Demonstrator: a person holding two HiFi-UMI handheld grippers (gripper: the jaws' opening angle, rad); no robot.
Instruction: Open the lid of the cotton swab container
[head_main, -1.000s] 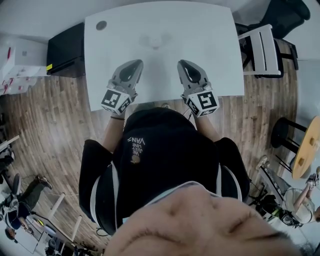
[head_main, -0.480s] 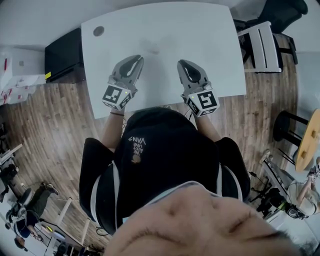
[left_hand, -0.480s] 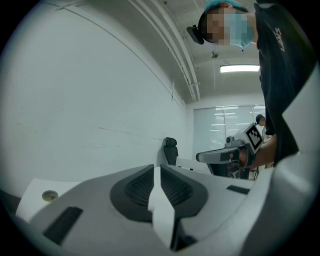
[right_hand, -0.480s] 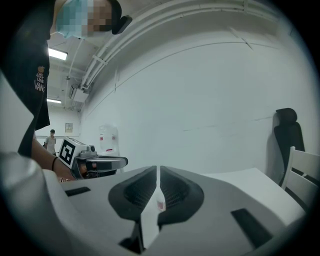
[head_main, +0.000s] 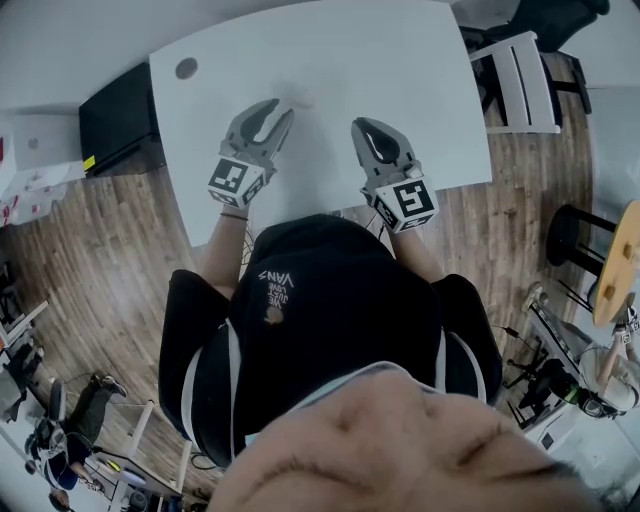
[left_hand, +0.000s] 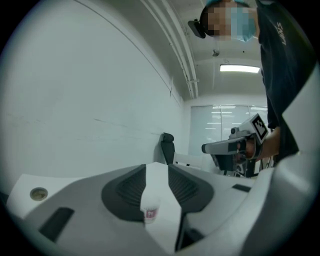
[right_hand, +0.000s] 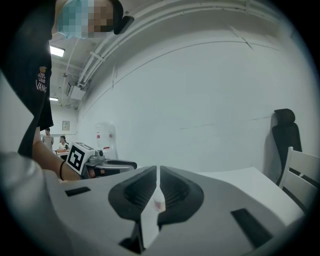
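Note:
The cotton swab container (head_main: 300, 97) is a small pale cylinder with its lid on, standing on the white table (head_main: 400, 60). My left gripper (head_main: 277, 108) lies just short of it and to its left, not touching it. Its jaws are opening and hold nothing. In the left gripper view the container (left_hand: 150, 212) shows through the gap of the left gripper (left_hand: 156, 167), on the table beyond. My right gripper (head_main: 359, 126) rests to the container's right, shut and empty. The right gripper view shows the container (right_hand: 158, 204) past the right gripper (right_hand: 158, 170).
A dark round grommet (head_main: 186, 68) sits in the table's far left corner. A black cabinet (head_main: 115, 115) stands off the table's left side, a white chair (head_main: 515, 85) off its right. The table's front edge runs just behind both grippers.
My left gripper has slid forward toward the container and its jaws have parted. The right gripper has stayed almost where it was, still shut.

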